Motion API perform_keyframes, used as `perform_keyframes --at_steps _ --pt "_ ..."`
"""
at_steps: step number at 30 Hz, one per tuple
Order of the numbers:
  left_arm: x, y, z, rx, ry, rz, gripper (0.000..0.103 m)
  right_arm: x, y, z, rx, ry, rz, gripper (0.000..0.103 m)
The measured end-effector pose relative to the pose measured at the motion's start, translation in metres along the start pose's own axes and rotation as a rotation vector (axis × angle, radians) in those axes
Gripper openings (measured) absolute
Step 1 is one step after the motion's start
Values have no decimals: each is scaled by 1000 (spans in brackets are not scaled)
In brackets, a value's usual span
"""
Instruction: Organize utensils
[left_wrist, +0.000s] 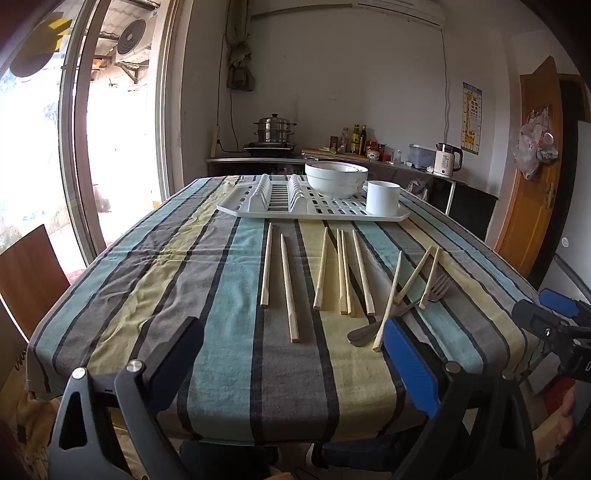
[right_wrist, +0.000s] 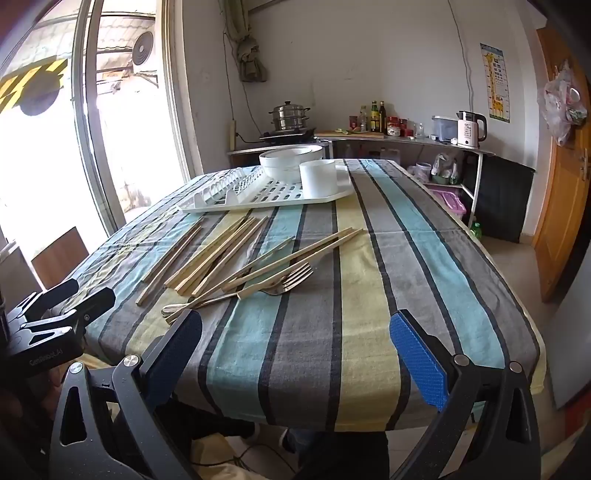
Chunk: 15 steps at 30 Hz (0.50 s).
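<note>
Several wooden chopsticks (left_wrist: 288, 286) (right_wrist: 218, 254) lie spread on the striped tablecloth (left_wrist: 221, 295) (right_wrist: 406, 277), some crossing a metal fork (left_wrist: 439, 286) (right_wrist: 291, 284). A metal spoon (left_wrist: 362, 334) (right_wrist: 177, 308) lies under them. A white drying rack (left_wrist: 314, 212) (right_wrist: 258, 199) at the far end holds stacked white bowls (left_wrist: 336, 179) (right_wrist: 290, 158) and a white cup (left_wrist: 382, 197) (right_wrist: 317, 179). My left gripper (left_wrist: 291, 365) is open above the near table edge, with nothing between its fingers. My right gripper (right_wrist: 295, 358) is open too, just right of the utensils, and empty.
A window and glass door run along the left. A counter (right_wrist: 369, 138) behind the table carries a steel pot (left_wrist: 274, 129), bottles and a kettle (left_wrist: 447, 158). A wooden chair (left_wrist: 29, 273) stands at the left. A wooden door (left_wrist: 532, 177) is on the right.
</note>
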<state>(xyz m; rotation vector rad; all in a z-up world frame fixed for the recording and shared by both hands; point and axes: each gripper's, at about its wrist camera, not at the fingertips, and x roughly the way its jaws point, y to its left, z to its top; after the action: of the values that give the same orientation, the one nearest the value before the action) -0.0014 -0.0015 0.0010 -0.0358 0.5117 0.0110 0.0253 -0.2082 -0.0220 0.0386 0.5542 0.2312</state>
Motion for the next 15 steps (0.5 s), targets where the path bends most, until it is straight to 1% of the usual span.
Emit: perform_keyframes --at_steps 4,5,9,10,11,15 --pt "-7 -3 -2 0 -20 13 99 -1 -1 -1 -5 2 1 102" --pt "-4 4 -1 -18 -6 4 99 -3 2 0 -8 -1 -1 102" --pt "-1 10 -1 -20 -5 -1 99 -8 6 4 -13 -5 -6 102" --pt "-7 4 -3 -9 -11 3 99 -7 6 6 -16 -6 -8 102" --pt "-6 4 2 -15 -8 5 99 -8 4 2 -19 -18 -8 102" --pt "-9 4 3 -14 -15 2 99 -10 5 2 -24 -27 -10 102"
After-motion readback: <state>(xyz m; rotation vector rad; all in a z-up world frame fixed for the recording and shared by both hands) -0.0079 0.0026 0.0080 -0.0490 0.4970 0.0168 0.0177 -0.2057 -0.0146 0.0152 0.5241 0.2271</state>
